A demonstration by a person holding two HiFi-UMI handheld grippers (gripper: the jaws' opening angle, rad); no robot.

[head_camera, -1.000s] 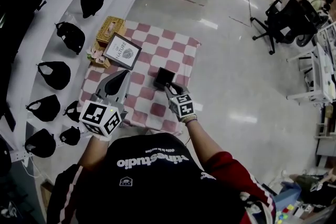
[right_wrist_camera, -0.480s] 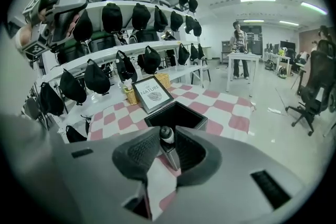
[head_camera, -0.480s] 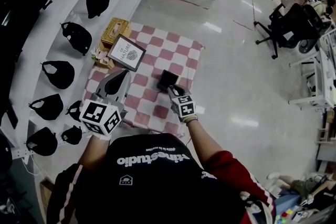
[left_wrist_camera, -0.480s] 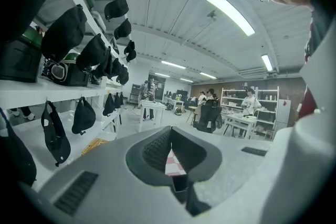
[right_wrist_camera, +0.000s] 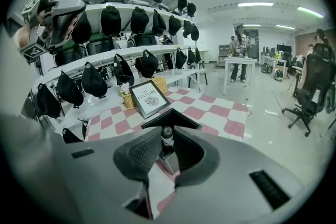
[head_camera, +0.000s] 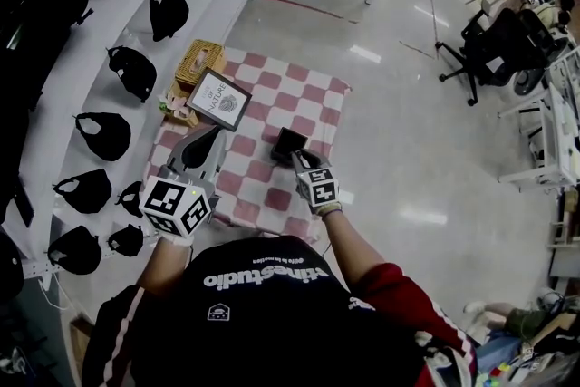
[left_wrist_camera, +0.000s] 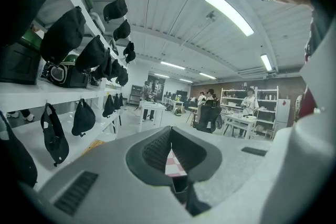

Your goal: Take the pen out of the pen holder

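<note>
Pen (right_wrist_camera: 167,139) is standing upright in the black square pen holder (head_camera: 290,143), which is sitting on the red-and-white checkered cloth (head_camera: 313,95) near its right edge. The right gripper (head_camera: 303,161) is reaching down over the holder, and its jaws are closing with the pen's dark top between them. The pads appear not to be pressing on it yet, though the narrow gaps are hard to judge. The left gripper (head_camera: 213,136) is hovering over the cloth's left side, well apart from the holder, its jaws parted and grasping nothing. A framed picture (head_camera: 218,100) is leaning beside a wicker basket (head_camera: 201,57) at the cloth's far left corner.
</note>
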